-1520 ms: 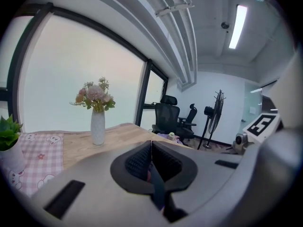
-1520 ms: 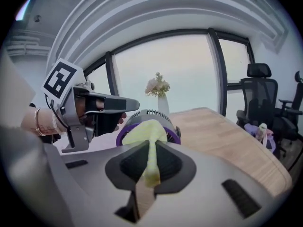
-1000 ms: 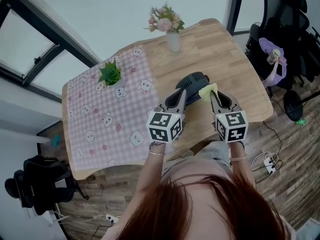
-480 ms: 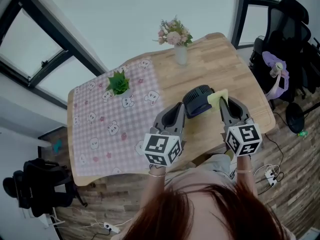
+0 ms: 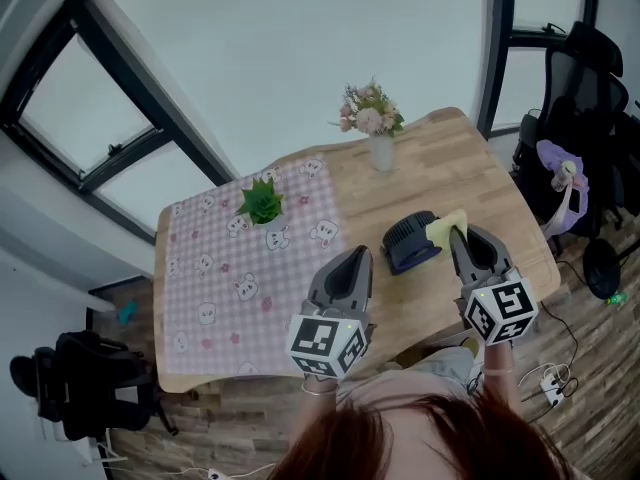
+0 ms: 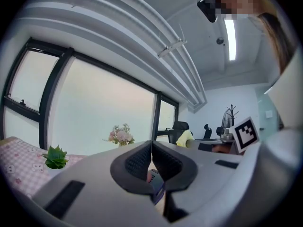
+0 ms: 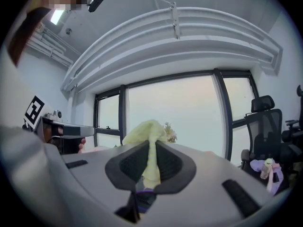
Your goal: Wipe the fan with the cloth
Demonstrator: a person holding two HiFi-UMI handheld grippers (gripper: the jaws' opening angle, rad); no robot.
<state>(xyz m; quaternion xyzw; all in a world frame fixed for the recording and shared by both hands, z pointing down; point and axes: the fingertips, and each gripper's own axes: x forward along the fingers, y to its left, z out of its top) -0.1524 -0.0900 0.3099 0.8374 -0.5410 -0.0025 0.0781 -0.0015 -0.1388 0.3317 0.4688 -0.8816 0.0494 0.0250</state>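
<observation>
- Drawn back from the fan [image 5: 408,241] since a second ago, my left gripper [image 5: 356,258] now hangs apart from it at the fan's 8 o'clock, jaws pressed together on nothing.
- My right gripper [image 5: 459,236] is clamped on the yellow cloth [image 5: 444,227], which bunches out past the tips at the fan's 2 o'clock edge.
- Standing on the bare wood of the table [image 5: 500,183], the fan lies just beside the right gripper at its 10 o'clock. That is the nearer arm, and I judge a short leftward sweep would wipe it.
</observation>
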